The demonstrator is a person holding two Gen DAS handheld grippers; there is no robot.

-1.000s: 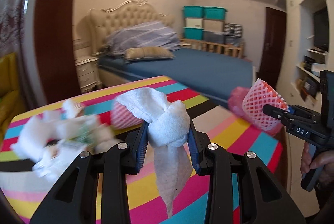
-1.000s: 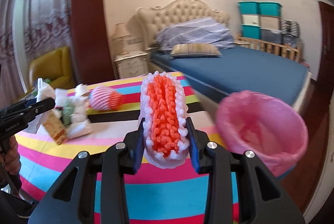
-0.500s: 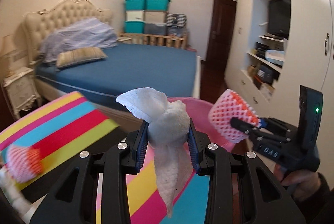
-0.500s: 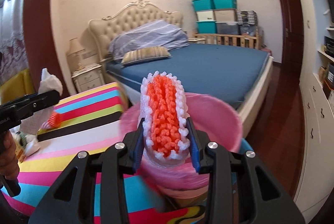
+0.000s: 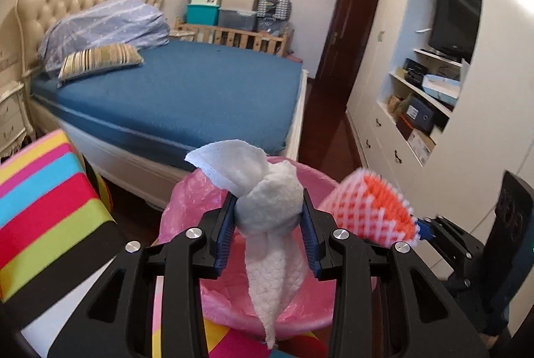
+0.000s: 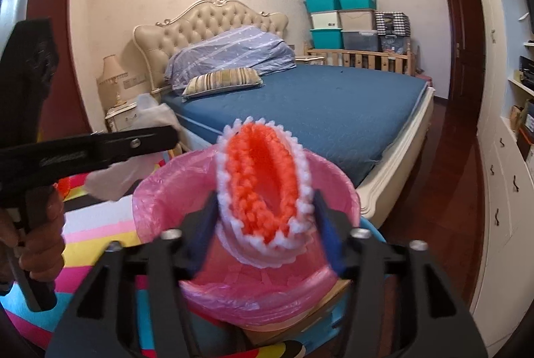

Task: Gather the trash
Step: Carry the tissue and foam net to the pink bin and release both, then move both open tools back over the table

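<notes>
- While the left gripper (image 5: pixel 268 218) hangs over the pink-lined bin (image 5: pixel 187 201), its fingers pinch a white tissue wad (image 5: pixel 267 208).
- Right gripper (image 6: pixel 263 218) jaws are opening; the orange foam net (image 6: pixel 260 184) sits between them, above the bin.

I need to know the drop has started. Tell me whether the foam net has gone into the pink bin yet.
Not yet. The foam net sits between the right gripper jaws, which are opening, above the mouth of the pink bin.
</notes>
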